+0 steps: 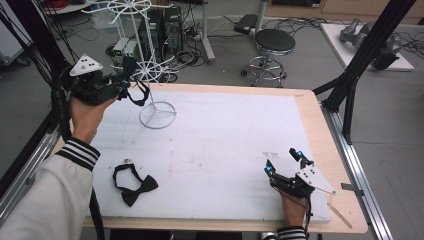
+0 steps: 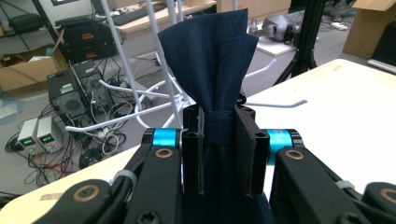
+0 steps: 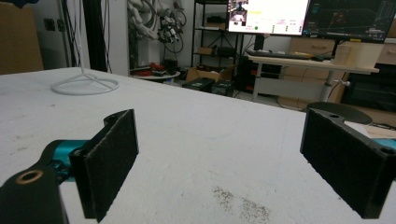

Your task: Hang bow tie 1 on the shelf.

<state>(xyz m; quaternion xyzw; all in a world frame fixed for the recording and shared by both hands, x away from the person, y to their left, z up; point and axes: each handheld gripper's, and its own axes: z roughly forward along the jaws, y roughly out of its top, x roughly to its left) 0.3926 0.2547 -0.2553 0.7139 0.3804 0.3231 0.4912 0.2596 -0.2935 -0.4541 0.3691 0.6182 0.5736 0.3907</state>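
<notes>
My left gripper (image 1: pixel 124 81) is raised over the table's far left corner, shut on the knot of a navy bow tie (image 2: pixel 208 60). One wing of that tie stands up above the jaws, and its strap (image 1: pixel 140 95) hangs in a loop below. It is held close to the arms of a white wire stand (image 1: pixel 157 115). A second, black bow tie (image 1: pixel 134 185) lies flat on the white mat near the front left. My right gripper (image 1: pixel 282 161) rests low at the front right of the mat, open with nothing between its pads (image 3: pixel 109 158).
The white mat (image 1: pixel 220 145) covers most of the wooden table (image 1: pixel 320 130). A black frame post (image 1: pixel 350 85) rises at the table's right edge. A stool (image 1: pixel 274 42), cables and equipment stand on the floor beyond the far edge.
</notes>
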